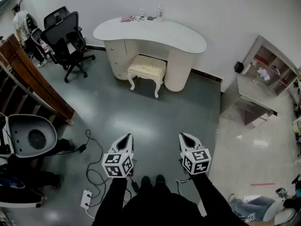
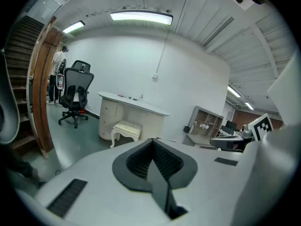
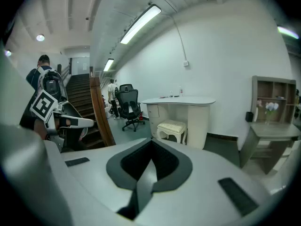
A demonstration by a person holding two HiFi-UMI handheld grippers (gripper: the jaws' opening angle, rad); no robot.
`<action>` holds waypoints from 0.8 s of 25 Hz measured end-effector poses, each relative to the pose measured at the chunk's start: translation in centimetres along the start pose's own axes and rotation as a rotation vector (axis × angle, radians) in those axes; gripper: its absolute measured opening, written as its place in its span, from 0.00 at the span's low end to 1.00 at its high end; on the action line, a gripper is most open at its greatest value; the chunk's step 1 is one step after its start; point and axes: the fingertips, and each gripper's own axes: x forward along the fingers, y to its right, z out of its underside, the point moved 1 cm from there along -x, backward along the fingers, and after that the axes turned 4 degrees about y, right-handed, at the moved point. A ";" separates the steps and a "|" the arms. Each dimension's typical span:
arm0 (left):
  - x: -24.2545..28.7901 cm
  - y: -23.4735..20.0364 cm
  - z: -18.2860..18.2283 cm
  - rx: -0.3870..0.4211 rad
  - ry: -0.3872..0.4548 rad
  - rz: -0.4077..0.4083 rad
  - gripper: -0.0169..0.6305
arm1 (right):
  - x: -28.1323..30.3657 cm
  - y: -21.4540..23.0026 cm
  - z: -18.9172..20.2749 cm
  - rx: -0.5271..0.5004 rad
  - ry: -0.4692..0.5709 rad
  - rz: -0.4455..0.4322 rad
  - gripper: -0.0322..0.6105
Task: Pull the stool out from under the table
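We're standing well back on the grey floor (image 1: 155, 112), and both claws are up in front of us. The left claw (image 1: 127, 137) is clenched tight with nothing in it, and the right claw (image 1: 184, 136) is the same: jaws pressed together, empty. Neither one is anywhere near the target.

And there's the target: the stool (image 1: 147, 67), cream cushion and carved white legs, across the room, tucked partway under the white desk (image 1: 178, 34). It sits in the gap between the drawer pedestal (image 1: 115, 55) on one side and the rounded pedestal (image 1: 178, 69) on the other, with its front legs and about half the seat poking out towards us.

So we reckon the job hasn't started; the approach comes first. What could trip us up? Quite literally, the cables (image 1: 94, 171) looping from the power strip (image 1: 86, 199) just beside our feet. A careless step could snag one.

Then the claws: shut like this, they can only bump the stool, so they need to part before we reach it. The cushion looks soft and rounded, so a grip there may slide off; the seat frame or a leg seems safer.

Pull crooked and a back leg could catch a pedestal, jolting the desk and perhaps toppling the bottle (image 1: 160, 13) by the wall. A straight draw looks best.
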 end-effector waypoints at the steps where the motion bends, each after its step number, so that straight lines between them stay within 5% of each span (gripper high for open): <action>1: 0.0 0.0 0.0 -0.001 0.000 -0.001 0.04 | 0.1 -0.1 0.0 0.001 0.000 -0.001 0.05; 20: 0.6 -0.2 1.0 -0.007 -0.023 -0.026 0.04 | 0.9 -0.1 0.5 -0.021 -0.013 -0.041 0.05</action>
